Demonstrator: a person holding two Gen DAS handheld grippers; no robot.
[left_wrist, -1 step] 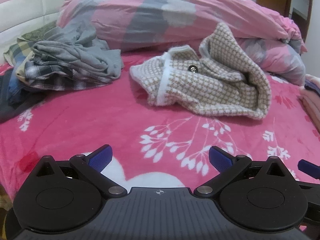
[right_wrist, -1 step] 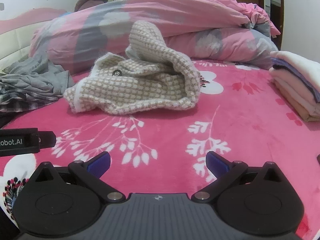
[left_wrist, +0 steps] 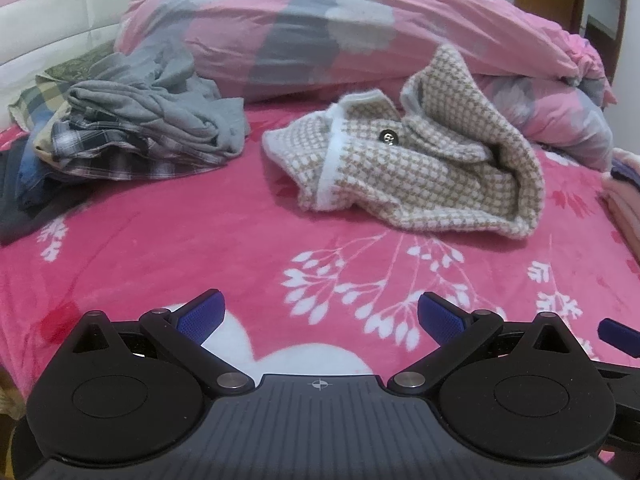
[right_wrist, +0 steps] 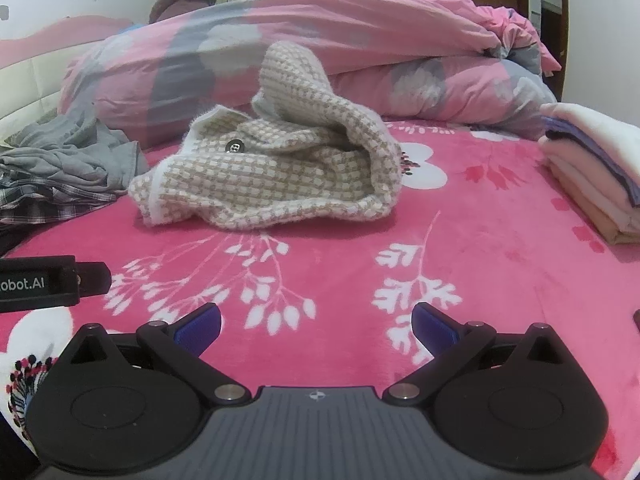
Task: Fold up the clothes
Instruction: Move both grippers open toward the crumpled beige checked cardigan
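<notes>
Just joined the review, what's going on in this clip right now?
A person holds two grippers over a bed, folding clothes. The left gripper and right gripper are both open and empty. A crumpled checked jacket lies untouched ahead on the pink blanket. An unfolded clothes pile sits left, a folded stack right.

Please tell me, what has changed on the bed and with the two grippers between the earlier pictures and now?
Nothing has visibly changed. The checked knit garment lies crumpled on the pink blanket as before, the unfolded pile and the folded stack keep their places, and the left gripper and right gripper are both open and empty, short of the garment.
</notes>
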